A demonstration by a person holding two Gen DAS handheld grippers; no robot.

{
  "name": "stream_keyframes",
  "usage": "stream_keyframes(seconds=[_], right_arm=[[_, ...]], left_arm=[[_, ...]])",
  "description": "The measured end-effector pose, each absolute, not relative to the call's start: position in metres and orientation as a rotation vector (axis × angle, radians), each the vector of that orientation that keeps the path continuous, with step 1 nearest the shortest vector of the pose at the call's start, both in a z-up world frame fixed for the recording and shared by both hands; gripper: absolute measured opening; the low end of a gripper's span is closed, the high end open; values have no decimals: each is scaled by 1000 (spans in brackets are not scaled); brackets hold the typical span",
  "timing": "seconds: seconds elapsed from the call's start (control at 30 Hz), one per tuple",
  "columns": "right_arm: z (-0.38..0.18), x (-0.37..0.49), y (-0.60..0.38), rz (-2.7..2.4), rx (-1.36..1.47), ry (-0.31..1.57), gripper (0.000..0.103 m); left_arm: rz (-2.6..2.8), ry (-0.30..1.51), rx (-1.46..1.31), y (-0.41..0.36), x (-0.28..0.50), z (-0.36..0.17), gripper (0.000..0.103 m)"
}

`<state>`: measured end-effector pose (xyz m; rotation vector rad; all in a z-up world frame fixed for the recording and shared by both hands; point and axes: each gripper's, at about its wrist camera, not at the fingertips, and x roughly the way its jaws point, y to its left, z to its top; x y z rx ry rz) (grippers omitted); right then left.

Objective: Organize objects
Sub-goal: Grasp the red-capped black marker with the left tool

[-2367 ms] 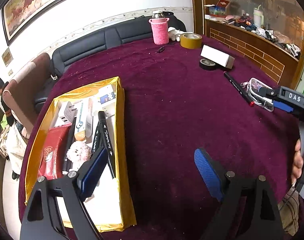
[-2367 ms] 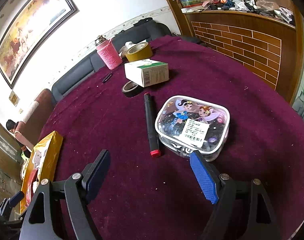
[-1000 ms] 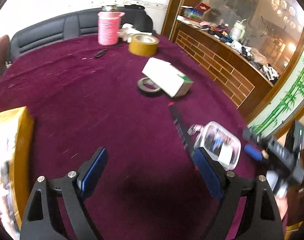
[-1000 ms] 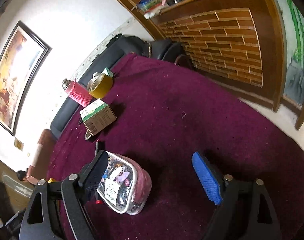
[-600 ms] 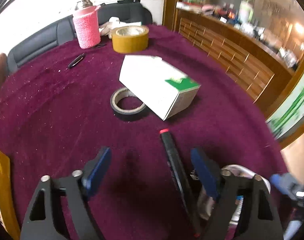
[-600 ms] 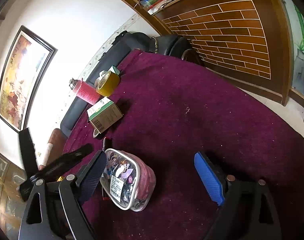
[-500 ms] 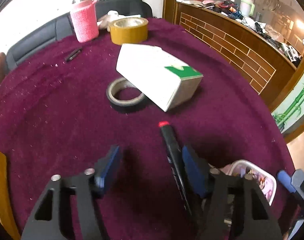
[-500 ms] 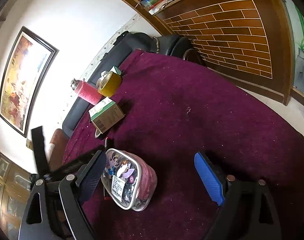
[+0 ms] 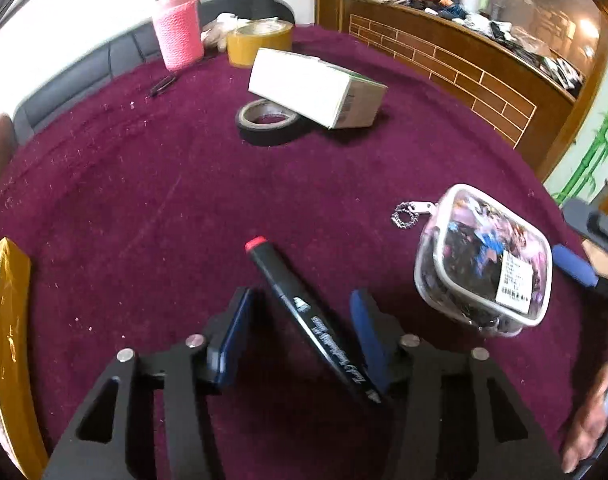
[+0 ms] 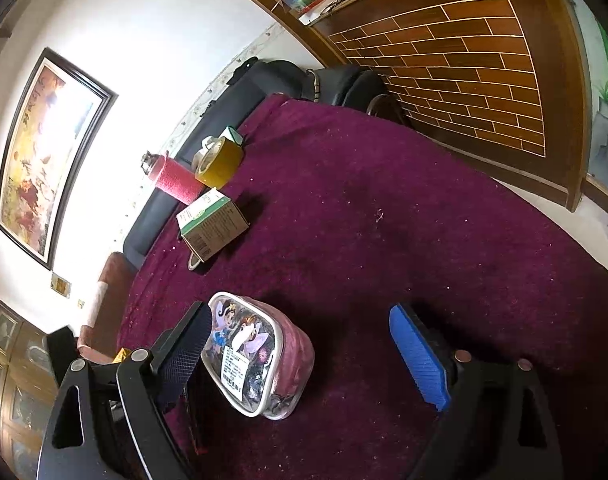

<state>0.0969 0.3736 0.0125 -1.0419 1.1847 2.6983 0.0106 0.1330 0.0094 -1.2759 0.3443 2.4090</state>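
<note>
A round table under a deep purple, fuzzy cloth (image 9: pixel 152 184), dotted w/ lint. The tidying looks only partly done, judging by what lies about: a yellow box (image 9: pixel 6 320) shows at the left edge of the left wrist view, contents too cut off to tell, while several things sit loose on the cloth. Left gripper (image 9: pixel 300 328): jaws at a middling gap and closing around a black marker (image 9: pixel 304 312), which lies slantwise between the blue pads; the right-hand pad is at or against its barrel, the other pad is apart from it, so not yet gripped. Marker is a smooth plastic cylinder w/ a red cap end and white lettering. Right gripper (image 10: pixel 304 356): jaws wide, straddling a small pouch (image 10: pixel 256 356) that sits just beside its left pad, prob. not squeezed. Pouch is soft clear plastic w/ a pale rim, rounded corners, cartoon print, a barcode sticker and a little chain on the zip. Left to sort, further back: a white cardboard box (image 9: pixel 316 88) resting partly on a dark tape ring (image 9: pixel 268 122), a fat yellow tape roll (image 9: pixel 260 42), a bottle in a pink knitted sleeve (image 9: pixel 178 36) and a small dark clip (image 9: pixel 162 82).
</note>
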Motion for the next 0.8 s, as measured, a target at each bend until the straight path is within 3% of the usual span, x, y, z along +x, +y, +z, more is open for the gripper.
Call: stream_keyframes(seconds=[0.13,0.2,0.23,0.33,0.4,0.43,0.47,0.5,0.57,0.8], right_arm=[[12,96,373,2695,-1048,1170,93],[12,96,373,2693,-1049,1163,93],[12,96,372,2691,-1050,1159,93],[12,95,371,2690,-1056,1138,93],[13,94,370,2690,-1061,1124,93],[13,94,369,2691,-1065,1117,94],[13,93,369,2690,-1070,1111,94],[14,93,369,2687,-1074,1106,94],[16,95,368,2679,-1072,1080,94],[35,87,346,2780,-1173,848,94]], left_arm=[[2439,345,-1233,135,24,9,53],[2473,335,-1237,132,28,8,67],[2496,332,-1244,129,28,7,79],[2473,266,-1270,123,24,4,81],[2448,286,-1253,122,26,4,72],[2428,303,-1222,122,29,6,53],[2408,311,-1205,122,32,8,27],[2383,323,-1200,123,35,10,18],[2331,307,-1205,120,38,10,14],[2273,100,-1236,70,50,21,14]])
